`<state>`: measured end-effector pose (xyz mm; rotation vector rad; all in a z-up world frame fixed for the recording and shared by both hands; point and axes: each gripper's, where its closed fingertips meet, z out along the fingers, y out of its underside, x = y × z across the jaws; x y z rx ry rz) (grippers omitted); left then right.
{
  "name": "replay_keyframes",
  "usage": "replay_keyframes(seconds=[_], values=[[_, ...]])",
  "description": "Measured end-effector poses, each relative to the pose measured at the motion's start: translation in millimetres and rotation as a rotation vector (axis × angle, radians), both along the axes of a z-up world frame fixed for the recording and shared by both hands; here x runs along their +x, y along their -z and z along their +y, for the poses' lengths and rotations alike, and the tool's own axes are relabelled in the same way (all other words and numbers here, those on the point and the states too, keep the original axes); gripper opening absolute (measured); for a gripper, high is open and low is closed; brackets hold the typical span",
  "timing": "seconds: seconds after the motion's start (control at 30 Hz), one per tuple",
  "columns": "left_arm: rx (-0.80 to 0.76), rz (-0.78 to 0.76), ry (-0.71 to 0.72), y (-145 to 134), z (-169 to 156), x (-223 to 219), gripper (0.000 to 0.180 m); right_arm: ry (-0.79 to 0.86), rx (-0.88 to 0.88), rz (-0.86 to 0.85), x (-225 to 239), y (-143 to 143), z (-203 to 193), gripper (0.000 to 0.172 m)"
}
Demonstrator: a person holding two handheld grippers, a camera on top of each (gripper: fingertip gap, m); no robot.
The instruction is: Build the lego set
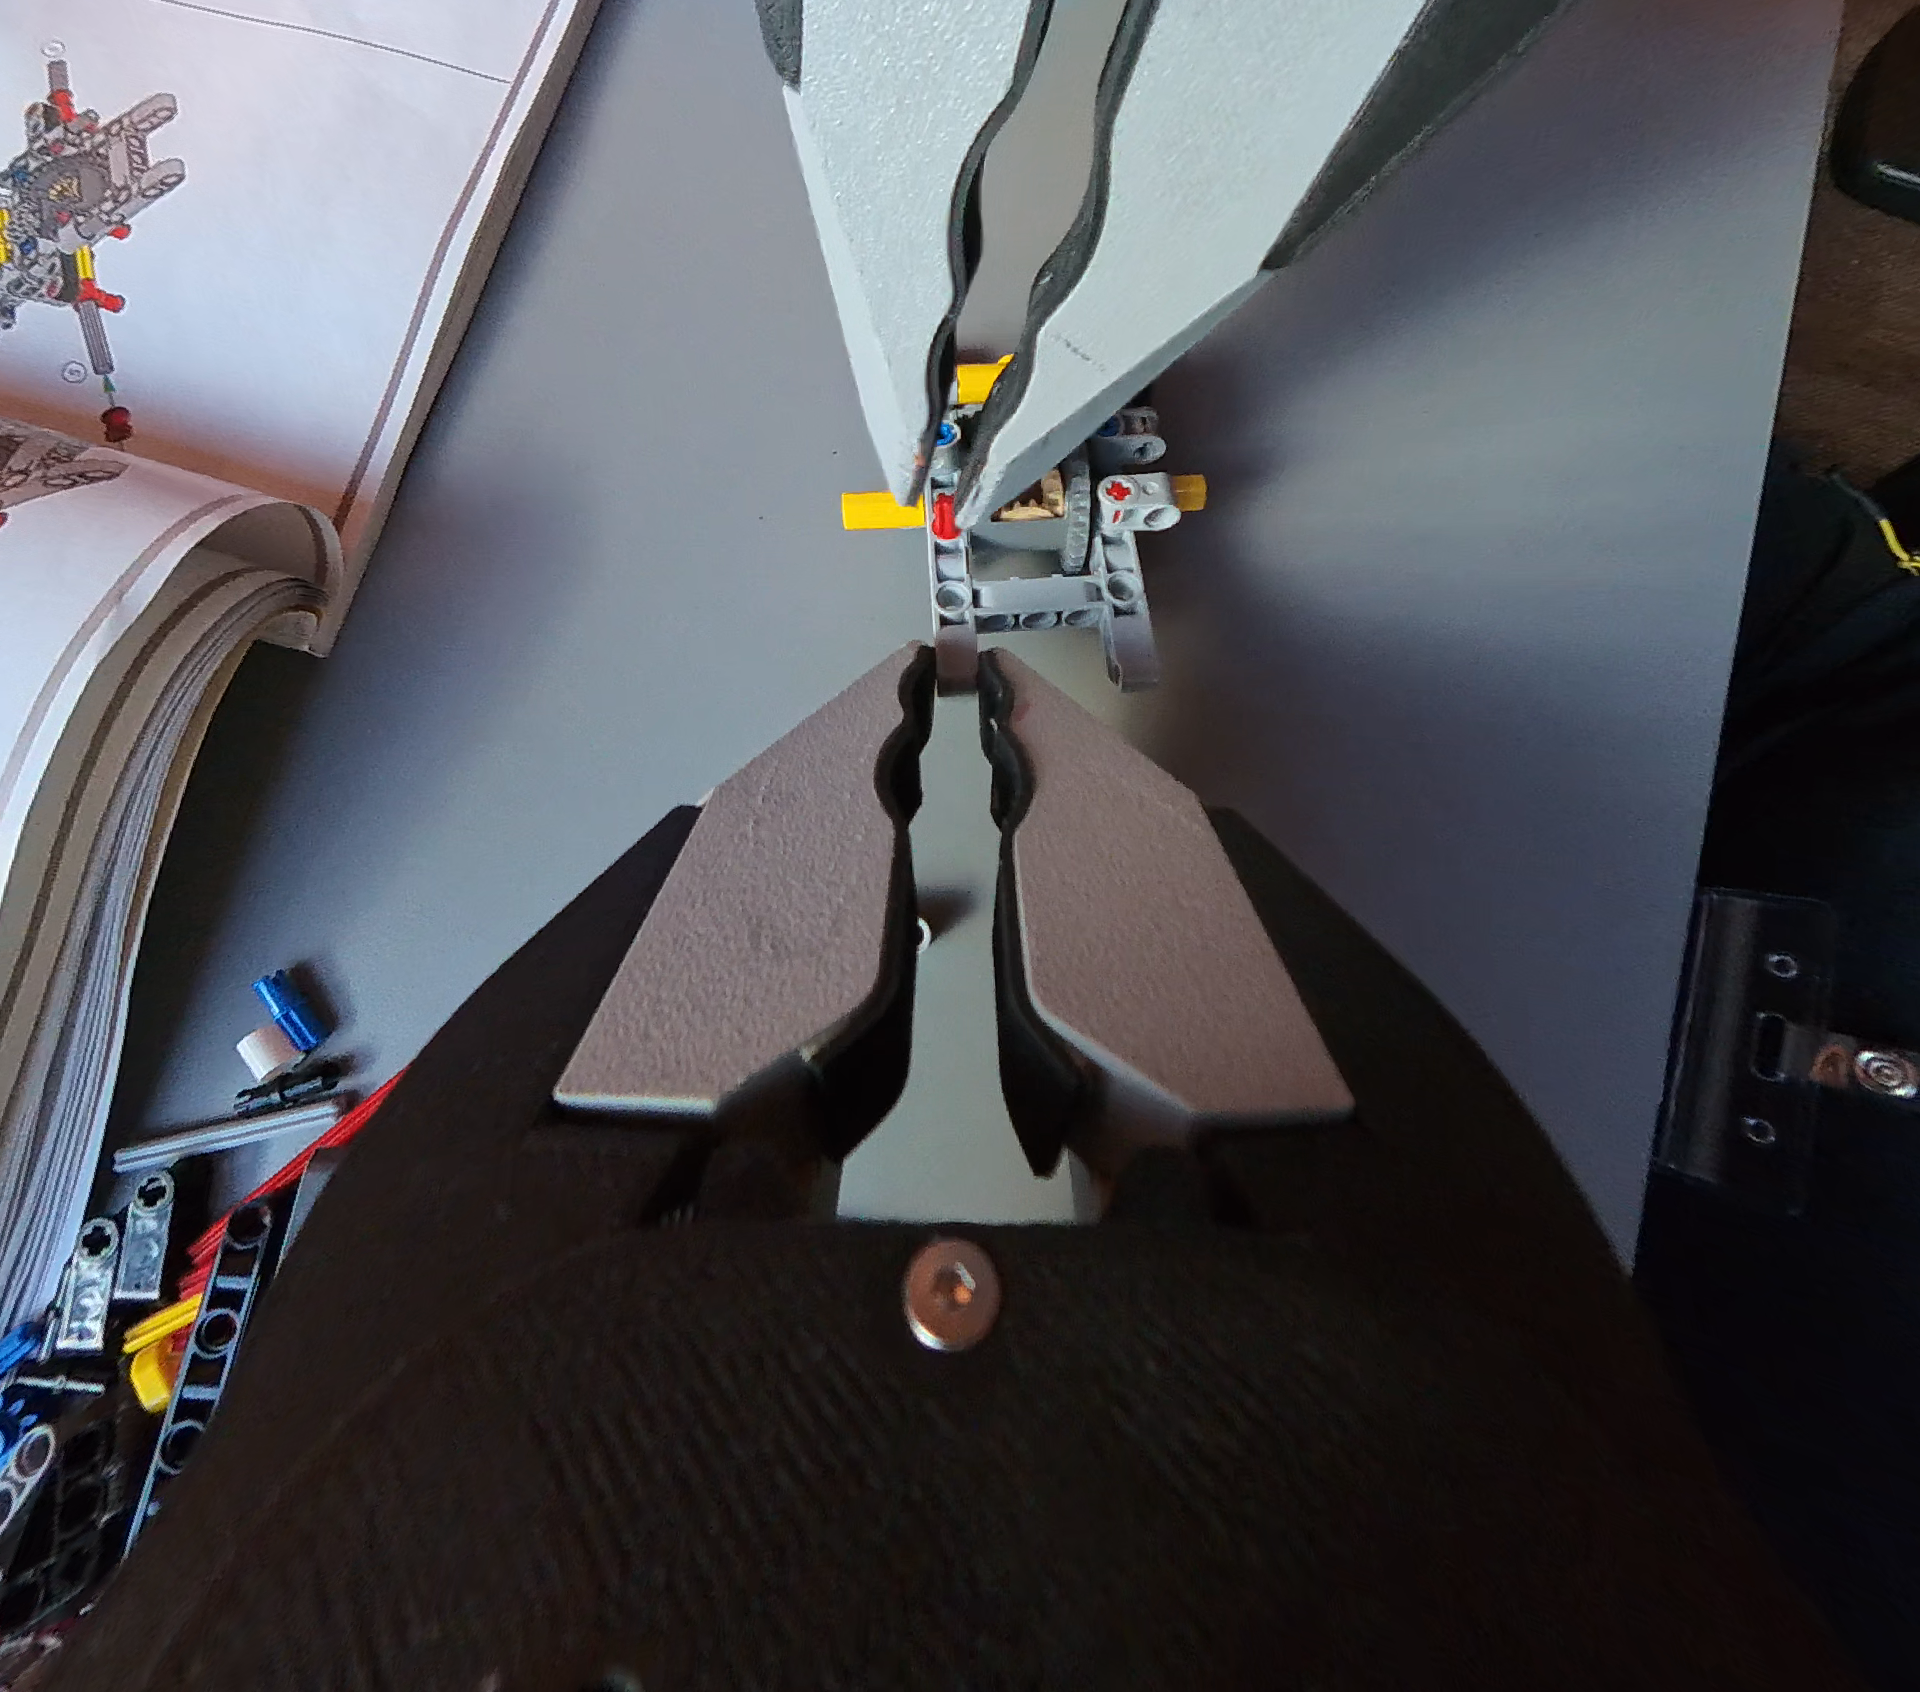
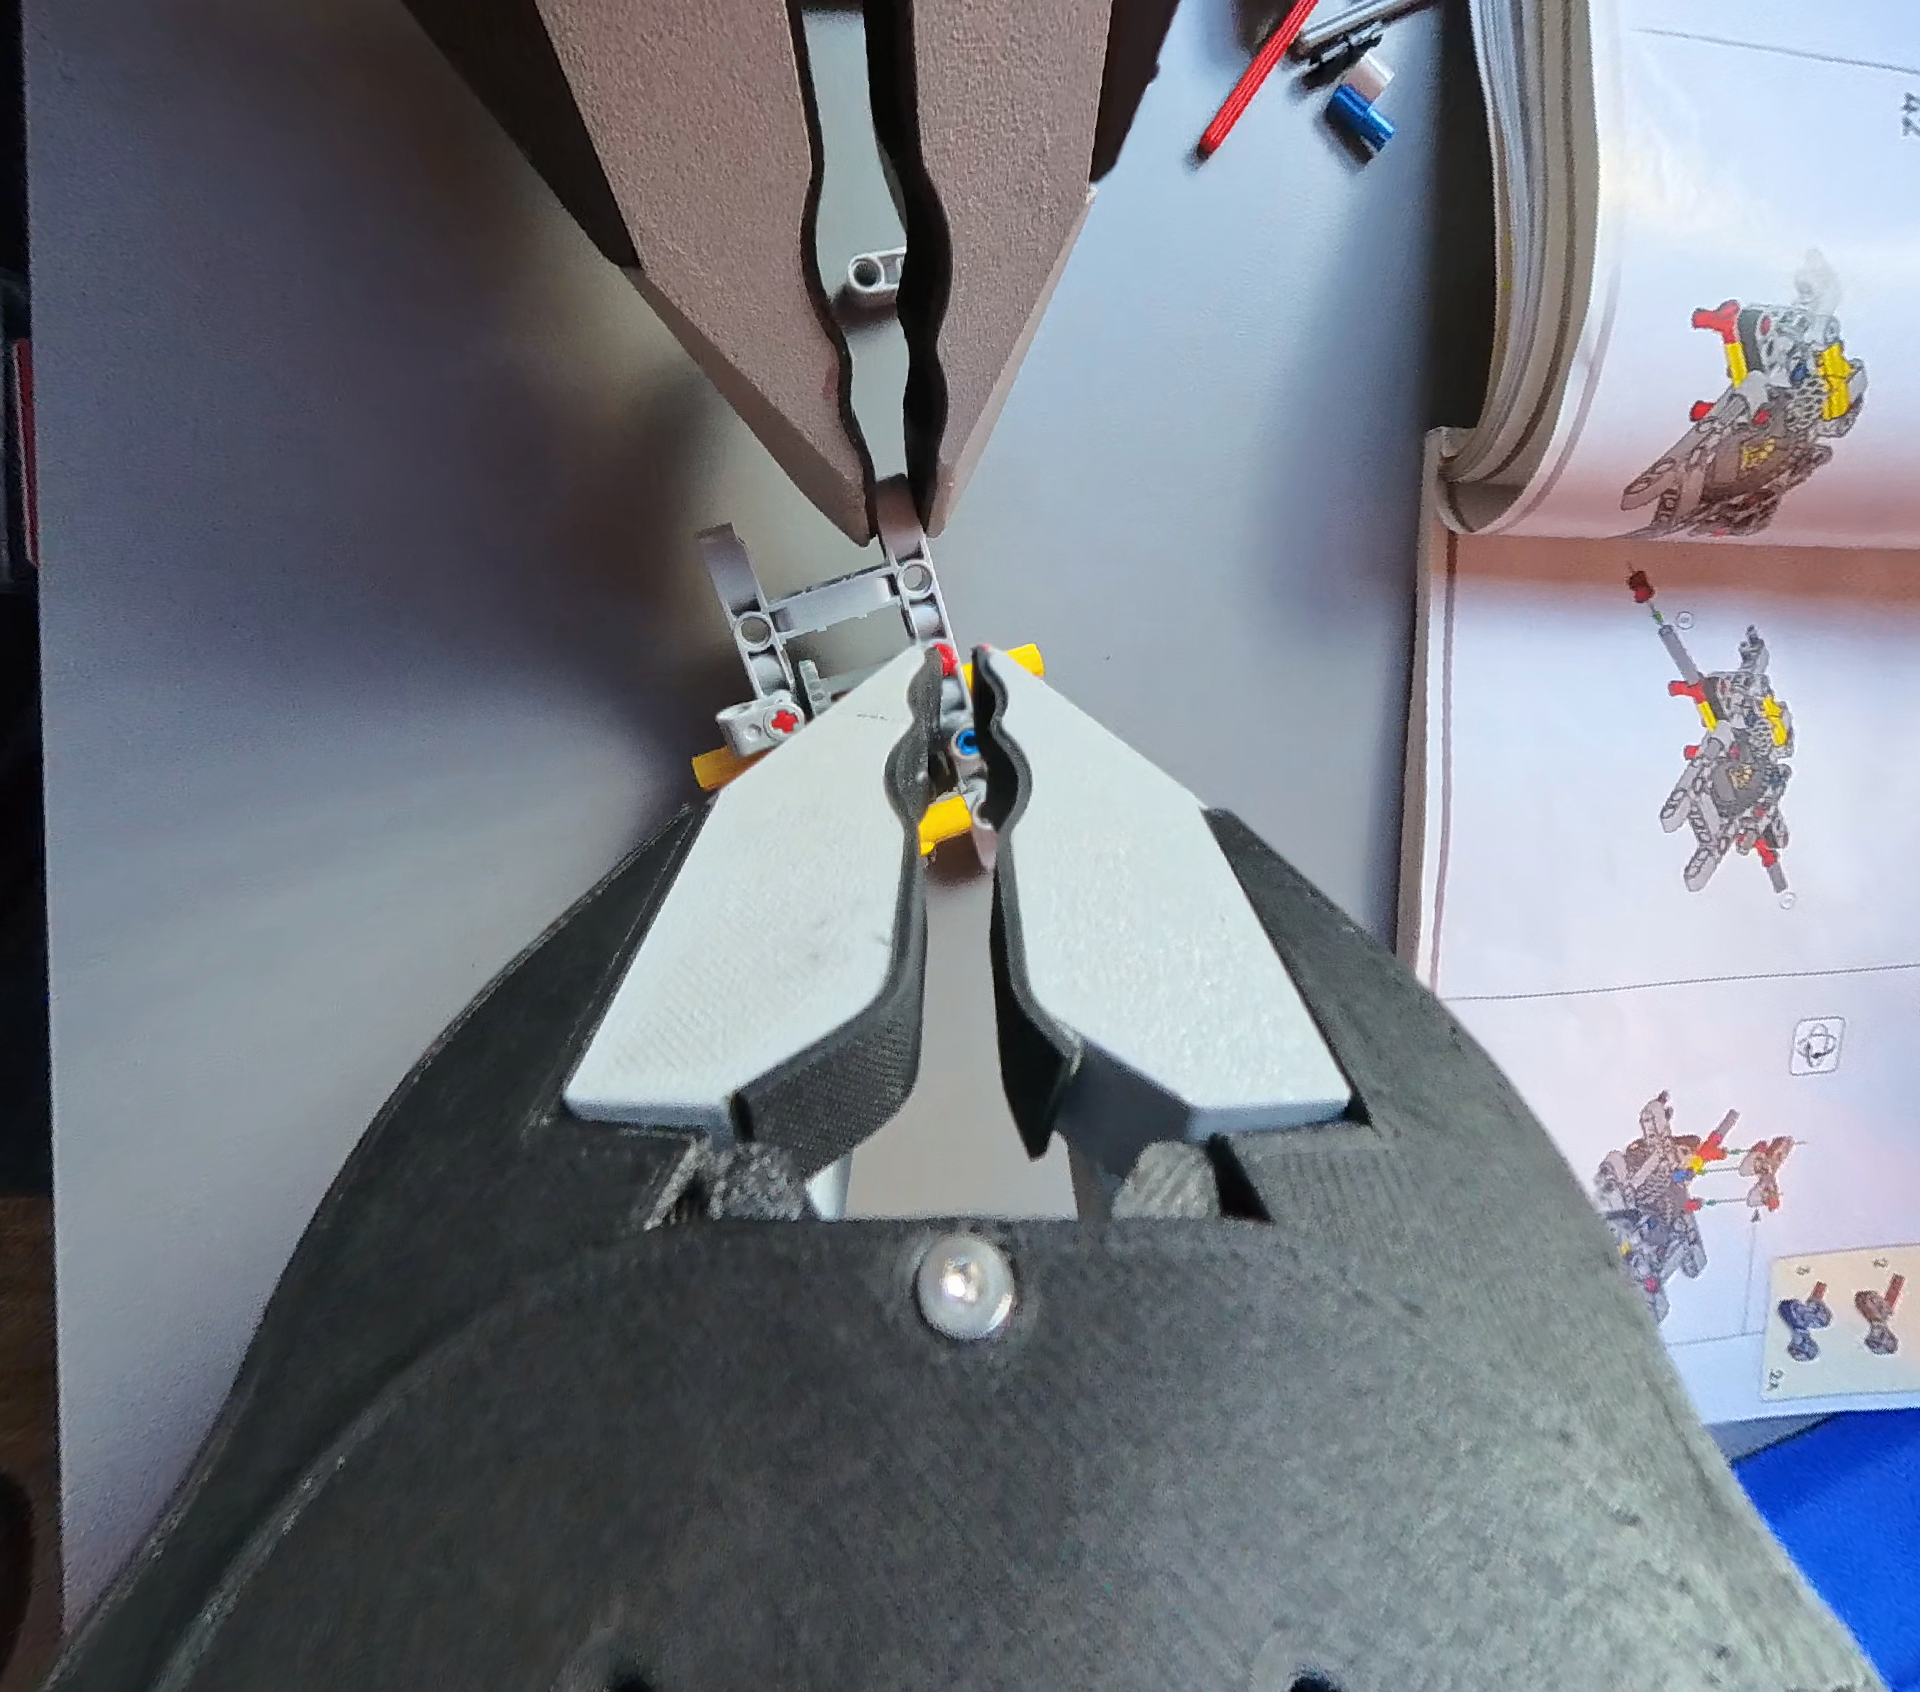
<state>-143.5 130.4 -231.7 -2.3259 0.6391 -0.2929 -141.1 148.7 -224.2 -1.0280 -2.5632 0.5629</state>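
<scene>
Left gripper [image 1: 958, 674]: brown fingers closed on the curved grey end of one arm of the model [image 1: 1049, 572]. Both pads press on that arm end; the right wrist view confirms this, the grey tip sitting pinched between the brown fingertips [image 2: 847, 515].

Right gripper [image 2: 958, 676]: light grey fingers closed on the opposite end of the same model, clamped on the grey beam at the red pin [image 1: 943, 515]. Black pads sit against the beam on both sides. A blue pin [image 2: 968, 742] shows between the fingers, further back.

Model: a small grey beam frame with a cross-brace, a dark gear [image 1: 1076, 515], a tan gear, a light grey connector with a red axle end [image 1: 1141, 495], and a yellow axle [image 1: 878, 510] projecting on both sides. It is held between the two opposed grippers above the grey table [image 1: 623, 499]; whether it touches the table cannot be told.

Surroundings: an open instruction booklet [image 1: 208, 136] lies on the table to the left gripper's left. A heap of loose parts [image 1: 156, 1279], black, grey, red, yellow and blue, lies beside the booklet, well apart from the model.
</scene>
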Motion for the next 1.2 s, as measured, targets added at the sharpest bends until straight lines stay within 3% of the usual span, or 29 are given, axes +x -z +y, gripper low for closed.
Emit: replay_keyframes(seconds=[0.73, 0.97, 1.2], values=[[0.005, -0.017, 0.016, -2.2, -2.2, 1.4, 0.006, -0.034, 0.007, -0.127, 2.8, 4.3, -3.6, 0.001], [0.014, -0.011, -0.015, 0.1, -5.1, 1.1, 0.006, 0.165, -0.169, -0.22, 0.8, 6.3, -5.6, 0.001], [0.0, -0.013, -0.062, 1.9, -7.0, 7.6, 0.006, 0.393, -0.164, -0.269, 6.2, 7.1, -6.3, 0.001]])
